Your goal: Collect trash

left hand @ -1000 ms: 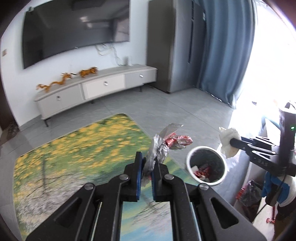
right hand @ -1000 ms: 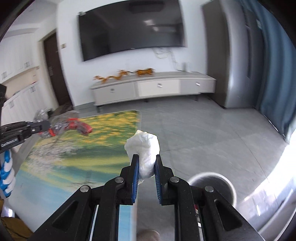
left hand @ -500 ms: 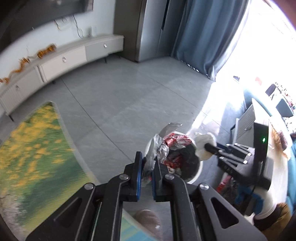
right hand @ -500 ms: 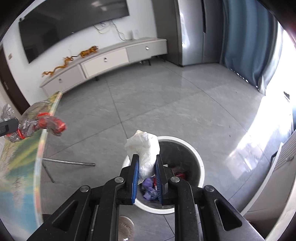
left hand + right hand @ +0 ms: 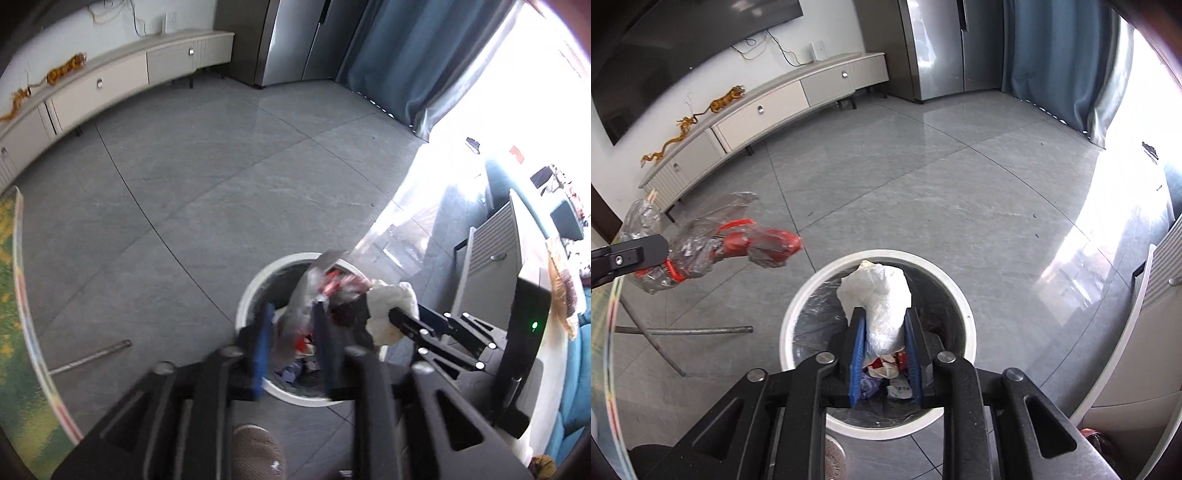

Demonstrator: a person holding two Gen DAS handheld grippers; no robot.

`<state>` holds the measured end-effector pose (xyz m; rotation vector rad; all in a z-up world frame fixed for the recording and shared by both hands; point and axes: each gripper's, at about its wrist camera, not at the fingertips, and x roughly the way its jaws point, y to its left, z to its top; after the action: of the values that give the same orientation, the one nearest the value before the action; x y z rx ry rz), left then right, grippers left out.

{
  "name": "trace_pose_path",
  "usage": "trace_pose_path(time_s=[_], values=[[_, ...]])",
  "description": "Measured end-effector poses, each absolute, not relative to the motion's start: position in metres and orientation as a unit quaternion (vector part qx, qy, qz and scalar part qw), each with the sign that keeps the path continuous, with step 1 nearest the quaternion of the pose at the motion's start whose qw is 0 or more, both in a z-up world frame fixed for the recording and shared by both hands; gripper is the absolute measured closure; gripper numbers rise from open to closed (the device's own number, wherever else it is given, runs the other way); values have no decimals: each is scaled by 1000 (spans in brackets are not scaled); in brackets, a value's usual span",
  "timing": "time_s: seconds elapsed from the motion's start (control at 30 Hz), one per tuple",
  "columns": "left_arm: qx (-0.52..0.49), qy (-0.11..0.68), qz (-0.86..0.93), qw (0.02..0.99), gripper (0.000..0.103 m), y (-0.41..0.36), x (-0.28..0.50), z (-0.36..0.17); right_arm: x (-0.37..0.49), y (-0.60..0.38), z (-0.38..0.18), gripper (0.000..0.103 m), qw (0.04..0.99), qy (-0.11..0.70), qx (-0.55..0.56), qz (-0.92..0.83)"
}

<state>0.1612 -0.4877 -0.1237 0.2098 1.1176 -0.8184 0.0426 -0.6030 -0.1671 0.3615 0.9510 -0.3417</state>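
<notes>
Trash [image 5: 882, 306] apparently over bin [image 5: 964, 306]

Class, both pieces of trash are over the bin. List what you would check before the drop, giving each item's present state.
1. White bin below the white tissue wad: ok.
2. Foil wrapper above the bin's mouth, left wrist view: ok.
3. Left gripper fingers opening, wrapper between them; wrapper free: cannot tell.
4. Right gripper fingers opening, wad between them; wad free: not ok.
5. Room in the bin: ok, trash lies low.
</notes>
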Motion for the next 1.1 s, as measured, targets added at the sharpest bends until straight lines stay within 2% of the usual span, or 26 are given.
trace_pose_path(time_s=[0.03, 0.13, 0.33, 0.5, 0.67, 0.8, 0.93, 1.1], values=[[88, 516, -376, 764, 51, -488, 163, -126, 43, -604, -169, 80, 858, 455, 171, -164], [69, 522, -382, 760, 51, -485, 168, -131, 42, -607, -174, 73, 854, 463, 168, -171], [58, 514, -375, 769, 51, -461, 168, -126, 41, -608, -177, 68, 848, 469, 167, -181], [69, 472, -347, 807, 51, -416, 161, -100, 45, -594, -164, 63, 855, 459, 164, -175], [67, 440, -307, 841, 50, -355, 159, -74, 55, -553, -127, 57, 880, 430, 145, -144], [57, 420, -262, 867, 42, -298, 155, -56, 61, -512, -91, 52, 901, 400, 127, -110], [53, 393, -229, 889, 40, -242, 144, -36, 67, -463, -55, 47, 921, 369, 103, -68], [50, 357, -171, 917, 39, -162, 121, -16, 68, -397, -21, 35, 938, 336, 80, -12]])
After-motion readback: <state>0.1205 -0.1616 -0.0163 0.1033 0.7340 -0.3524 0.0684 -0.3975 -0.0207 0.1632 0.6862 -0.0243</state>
